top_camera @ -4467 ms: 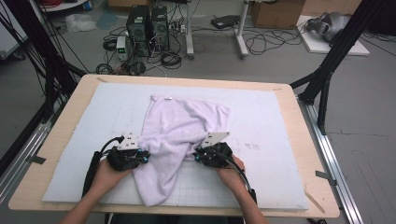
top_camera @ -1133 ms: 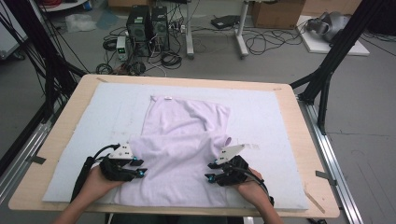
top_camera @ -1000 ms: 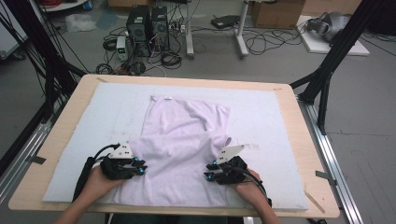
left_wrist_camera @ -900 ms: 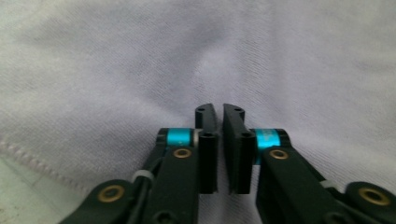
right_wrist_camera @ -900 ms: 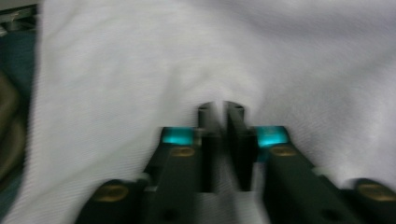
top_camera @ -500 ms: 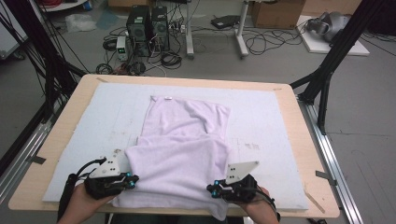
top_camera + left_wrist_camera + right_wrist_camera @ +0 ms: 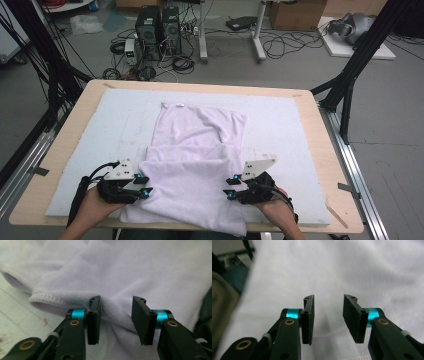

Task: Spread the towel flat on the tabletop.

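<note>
— Low in the high view, left of centre: item one, the left gripper (image 7: 146, 186). State?

— Jaws parted, and they have just been opening. In the left gripper view a ridge of the lilac garment (image 7: 120, 277) runs between the pads (image 7: 93, 320), but they stand off it on both sides. Nothing pinched. I'd say it has let go so the cloth can settle.

— Item two, the right gripper (image 7: 229, 187)?

— Same entry, mirrored. Jaws apart, also just opened. In the right gripper view the cloth (image 7: 352, 272) lies flat beyond the pads (image 7: 308, 320), with a hem line low in the frame. No hold.

— And the garment itself?

— Garment (image 7: 195, 170): lilac, soft knit. It lies in the middle of the frame, its far edge toward the top, a small white tag (image 7: 178, 105) on that edge. The near half looks doubled back over the rest; one fold edge crosses the picture just above the grippers. Each gripper sits at one side edge of that near layer, likely so both corners travel evenly.

— Underneath?

— Pale blue mat (image 7: 100, 130) on a wooden table (image 7: 67, 150). The garment's near hem reaches the table's bottom edge; whether it overhangs I cannot tell.
</note>
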`<state>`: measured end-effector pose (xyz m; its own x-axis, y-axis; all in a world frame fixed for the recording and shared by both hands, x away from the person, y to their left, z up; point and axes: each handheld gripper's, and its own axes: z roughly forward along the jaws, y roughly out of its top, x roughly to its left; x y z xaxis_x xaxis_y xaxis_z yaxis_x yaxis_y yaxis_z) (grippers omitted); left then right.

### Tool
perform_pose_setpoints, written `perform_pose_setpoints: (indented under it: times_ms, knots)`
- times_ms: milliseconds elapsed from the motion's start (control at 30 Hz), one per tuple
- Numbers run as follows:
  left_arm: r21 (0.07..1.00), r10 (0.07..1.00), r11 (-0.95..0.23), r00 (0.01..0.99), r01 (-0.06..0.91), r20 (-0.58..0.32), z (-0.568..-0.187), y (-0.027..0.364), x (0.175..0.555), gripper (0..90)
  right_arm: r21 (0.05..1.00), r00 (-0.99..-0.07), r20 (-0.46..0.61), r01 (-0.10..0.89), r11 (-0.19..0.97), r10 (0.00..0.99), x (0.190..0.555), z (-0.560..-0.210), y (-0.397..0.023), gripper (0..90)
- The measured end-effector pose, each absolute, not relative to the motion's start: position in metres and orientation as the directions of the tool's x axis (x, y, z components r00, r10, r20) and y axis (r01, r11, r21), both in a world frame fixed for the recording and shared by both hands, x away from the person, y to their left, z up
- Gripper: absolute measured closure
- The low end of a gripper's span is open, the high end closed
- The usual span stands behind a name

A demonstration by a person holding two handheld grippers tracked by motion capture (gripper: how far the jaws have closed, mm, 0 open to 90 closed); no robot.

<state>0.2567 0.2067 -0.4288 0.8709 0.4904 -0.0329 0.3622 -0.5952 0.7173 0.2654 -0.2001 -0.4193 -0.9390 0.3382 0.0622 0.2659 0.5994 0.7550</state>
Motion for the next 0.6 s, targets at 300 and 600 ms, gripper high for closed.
perform_pose_setpoints:
  times_ms: [300,600]
  knots:
    - [0.709,0.492,-0.614,0.871,0.346,0.002,-0.425,0.209,0.238,83.2,0.706,-0.955,0.086,0.258,0.66,0.283,0.27,-0.44,-0.192,86.7]
    - [0.787,0.453,-0.562,0.891,0.254,0.036,-0.386,0.227,0.183,81.4,0.778,-0.985,0.102,0.166,0.606,0.139,0.228,-0.398,-0.207,87.0]
